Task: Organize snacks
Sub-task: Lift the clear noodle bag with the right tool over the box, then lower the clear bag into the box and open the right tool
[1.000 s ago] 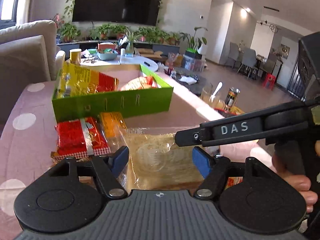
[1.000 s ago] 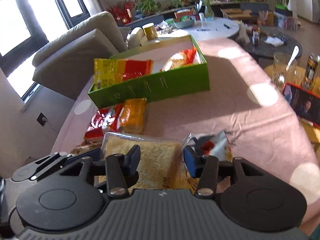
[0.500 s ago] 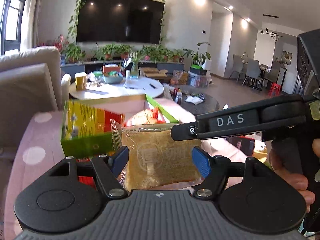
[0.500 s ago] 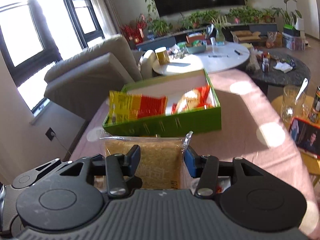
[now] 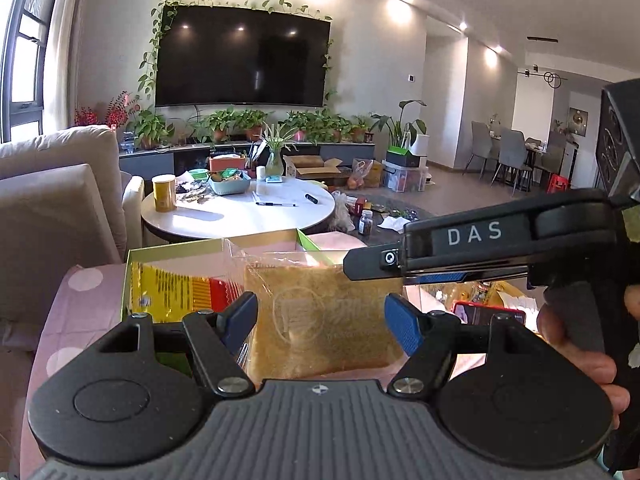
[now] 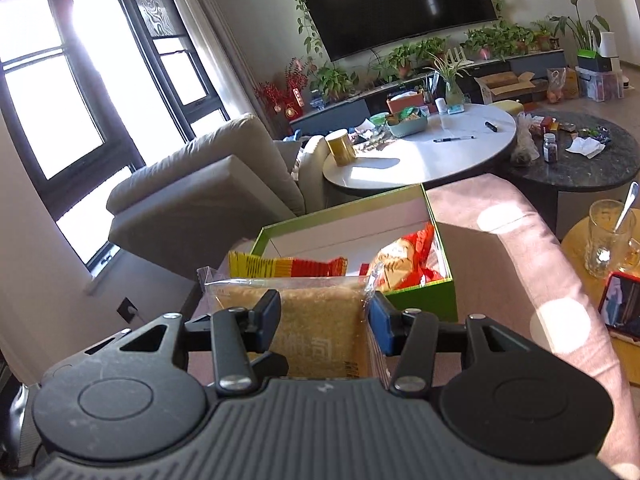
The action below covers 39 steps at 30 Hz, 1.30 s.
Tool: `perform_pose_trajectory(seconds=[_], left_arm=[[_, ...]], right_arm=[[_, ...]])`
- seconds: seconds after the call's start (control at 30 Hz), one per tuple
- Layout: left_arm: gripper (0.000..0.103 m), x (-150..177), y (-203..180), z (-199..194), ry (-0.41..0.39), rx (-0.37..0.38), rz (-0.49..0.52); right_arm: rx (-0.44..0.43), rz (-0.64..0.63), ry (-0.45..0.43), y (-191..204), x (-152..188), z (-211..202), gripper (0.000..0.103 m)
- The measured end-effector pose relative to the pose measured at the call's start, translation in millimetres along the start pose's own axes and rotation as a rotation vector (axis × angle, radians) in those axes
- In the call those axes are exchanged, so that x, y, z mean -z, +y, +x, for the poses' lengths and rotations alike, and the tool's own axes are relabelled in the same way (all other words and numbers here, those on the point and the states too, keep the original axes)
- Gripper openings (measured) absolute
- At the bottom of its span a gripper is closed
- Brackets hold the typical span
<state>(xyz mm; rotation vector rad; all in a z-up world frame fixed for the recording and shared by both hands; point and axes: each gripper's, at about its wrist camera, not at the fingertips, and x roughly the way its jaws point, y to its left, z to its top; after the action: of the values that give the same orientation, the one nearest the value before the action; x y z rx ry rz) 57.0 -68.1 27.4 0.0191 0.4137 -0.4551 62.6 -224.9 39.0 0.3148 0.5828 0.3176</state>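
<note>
While both grippers carry the clear packet of dry noodles (image 5: 324, 316) clear of the pink tablecloth (image 6: 520, 248), much of it stays hidden from me. Through the left wrist camera I see the left gripper (image 5: 320, 316) with its jaws half apart and the packet standing between the blue pads (image 5: 404, 320); I cannot tell whether those pads truly press on the wrapper or only flank it. The right gripper (image 5: 352, 266) reaches in from the right edge of that view and pinches the packet's upper right corner, its fingers hiding that corner; a hand (image 5: 576, 352) behind it is cut off by the frame. From the right wrist camera the jaws look narrow, closed on the packet's sides, and the gripper body covers the lower half of the packet, so its printing is only partly readable. Beyond the packet sits the green box (image 6: 436, 300), its near wall mostly masked by the packet. Inside I can make out a yellow and red packet (image 6: 288, 268) and a red bag (image 6: 408, 260), both partly hidden. At the right edge a glass with a spoon (image 6: 608, 240) and a phone (image 6: 620, 308) are cropped.
</note>
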Motion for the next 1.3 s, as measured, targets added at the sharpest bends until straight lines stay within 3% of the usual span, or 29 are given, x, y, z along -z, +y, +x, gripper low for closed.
perform_pose_trajectory(seconds=[0.4,0.77,1.3], left_arm=[[0.067,-18,1,38,-0.003,-0.035,0.02],[0.067,-44,19,92,-0.006,-0.054,-0.015],[0.068,-49,49,173,0.051,-0.07,-0.057]], right_arm=[[-0.013,-0.023,-0.039,-13,-25,23,0.051],[-0.026,-0.102,-0.127,-25,-51,54,0.051],[-0.022,-0.081,-0.094,-55,-79,122,0.051]])
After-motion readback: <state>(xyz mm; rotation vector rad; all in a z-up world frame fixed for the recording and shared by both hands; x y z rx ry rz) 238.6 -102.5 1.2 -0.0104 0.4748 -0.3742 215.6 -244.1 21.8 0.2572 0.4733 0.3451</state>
